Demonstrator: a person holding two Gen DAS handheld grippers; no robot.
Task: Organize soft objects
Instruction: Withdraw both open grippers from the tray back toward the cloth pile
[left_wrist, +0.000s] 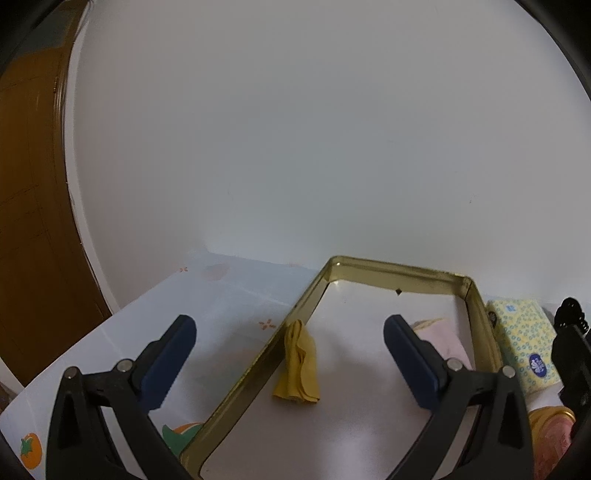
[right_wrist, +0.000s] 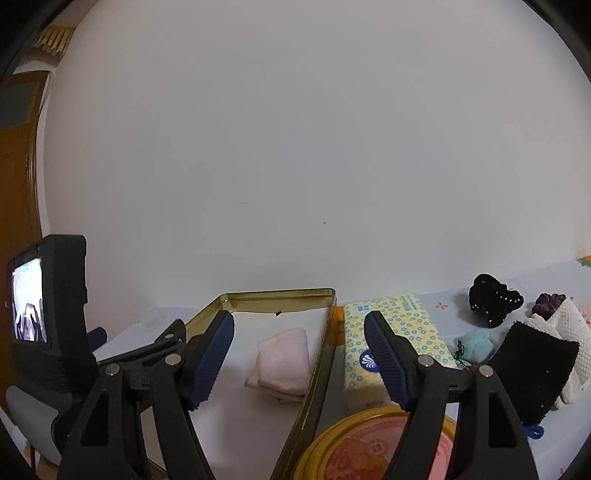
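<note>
A gold tin tray (left_wrist: 402, 274) (right_wrist: 314, 373) lies on the table against the wall. Inside it a yellow cloth (left_wrist: 300, 363) leans on the left rim, and a folded pink cloth (left_wrist: 441, 338) (right_wrist: 282, 360) rests near the right rim. My left gripper (left_wrist: 290, 363) is open above the tray's left part, the yellow cloth showing between its fingers without contact. My right gripper (right_wrist: 299, 363) is open too, hovering over the tray's right edge with nothing held. A yellow patterned tissue pack (right_wrist: 388, 332) (left_wrist: 524, 343) lies just right of the tray.
Right of the tissue pack lie a black hair clip (right_wrist: 493, 299), a teal scrunchie (right_wrist: 476, 345), a purple scrunchie (right_wrist: 548, 301), a black cloth (right_wrist: 532, 376) and a white waffle cloth (right_wrist: 569, 328). A round gold-rimmed lid (right_wrist: 369, 450) sits at the front. The left gripper's body (right_wrist: 48, 314) is at the left.
</note>
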